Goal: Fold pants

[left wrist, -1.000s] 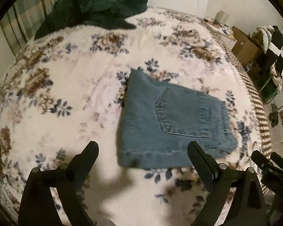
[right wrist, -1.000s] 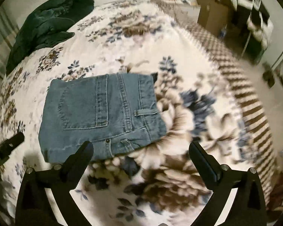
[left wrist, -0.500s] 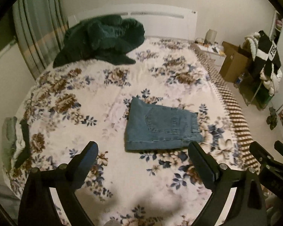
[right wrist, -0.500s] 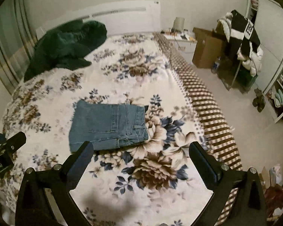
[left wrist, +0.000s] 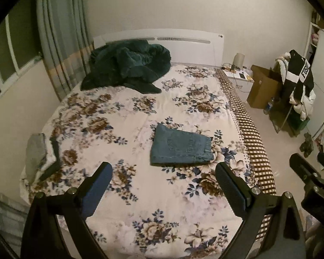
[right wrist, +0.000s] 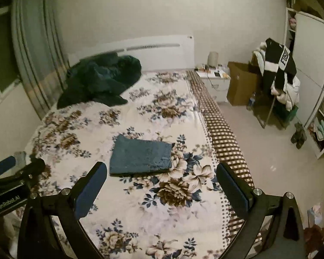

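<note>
We see the jeans (left wrist: 180, 149) lying folded into a flat, compact rectangle on the bed (left wrist: 127, 112), on its flowered cover, nearer the right edge than the left and about midway between the headboard (left wrist: 183, 43) and the foot. A back pocket faces up in the left wrist view. Nothing touches the jeans.

Our left gripper (left wrist: 164, 174) hangs above the foot of the bed, its fingers (left wrist: 98, 182) spread wide and holding nothing. Our right gripper (right wrist: 162, 173) hangs likewise beside it, fingers (right wrist: 232, 183) spread wide and empty; the jeans (right wrist: 141, 157) show in the gap between them, well apart from the tips. Each gripper shows at the edge of the other's view.

A dark green blanket (left wrist: 129, 67) lies bunched at the head of the bed, toward the left corner, touching the headboard. A small pile of grey and dark clothes (left wrist: 41, 155) sits at the left edge near the foot. A checked sheet (left wrist: 251, 133) runs along the right edge. Beyond the bed's right side stand a white nightstand (left wrist: 239, 77), a cardboard box (left wrist: 261, 86) and a rack draped with clothes (left wrist: 298, 82). Curtains (left wrist: 60, 43) hang at the left wall.
</note>
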The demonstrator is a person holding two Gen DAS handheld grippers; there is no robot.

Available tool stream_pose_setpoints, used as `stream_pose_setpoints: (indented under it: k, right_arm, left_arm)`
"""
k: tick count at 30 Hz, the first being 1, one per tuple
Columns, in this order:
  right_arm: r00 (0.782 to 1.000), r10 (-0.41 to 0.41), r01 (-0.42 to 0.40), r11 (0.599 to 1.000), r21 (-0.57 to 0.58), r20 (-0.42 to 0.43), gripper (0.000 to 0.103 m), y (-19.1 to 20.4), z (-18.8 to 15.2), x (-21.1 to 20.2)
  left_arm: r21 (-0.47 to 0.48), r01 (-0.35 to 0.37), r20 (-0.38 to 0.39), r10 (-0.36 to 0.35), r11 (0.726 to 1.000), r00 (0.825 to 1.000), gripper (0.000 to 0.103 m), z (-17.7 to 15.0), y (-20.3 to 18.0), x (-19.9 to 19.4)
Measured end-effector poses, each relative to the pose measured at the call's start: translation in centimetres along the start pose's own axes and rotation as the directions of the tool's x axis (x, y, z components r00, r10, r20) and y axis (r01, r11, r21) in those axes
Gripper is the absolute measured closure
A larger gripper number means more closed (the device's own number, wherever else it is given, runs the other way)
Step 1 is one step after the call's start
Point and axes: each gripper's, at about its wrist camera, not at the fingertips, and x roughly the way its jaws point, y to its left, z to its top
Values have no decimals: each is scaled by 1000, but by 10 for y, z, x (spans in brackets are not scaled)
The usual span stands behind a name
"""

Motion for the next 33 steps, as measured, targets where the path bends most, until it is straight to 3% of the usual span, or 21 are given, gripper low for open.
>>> stream_pose_setpoints:
  k: [6,13,17,33]
  right_arm:
    - [999,21,-20,1000,-21,33,0,10,3,-77]
    - [997,26,-23,999,-37,68,0,20,5,-138]
    - [998,13,-10,999,-35,65,0,19,5,-148]
    - [998,4,-2,1000,-27,59,0,14,6,-147]
  left_arm:
    - [-1,-5,49,5,1000,999,6,-1,8,-52]
    - [-10,6,74,-6,1000,997,6,-4,21,-79]
    - [-16,27,72,-25,1000,997,0,-8,26,-81]
    - [-9,2,74,-2,1000,997,0,-14,22,-89]
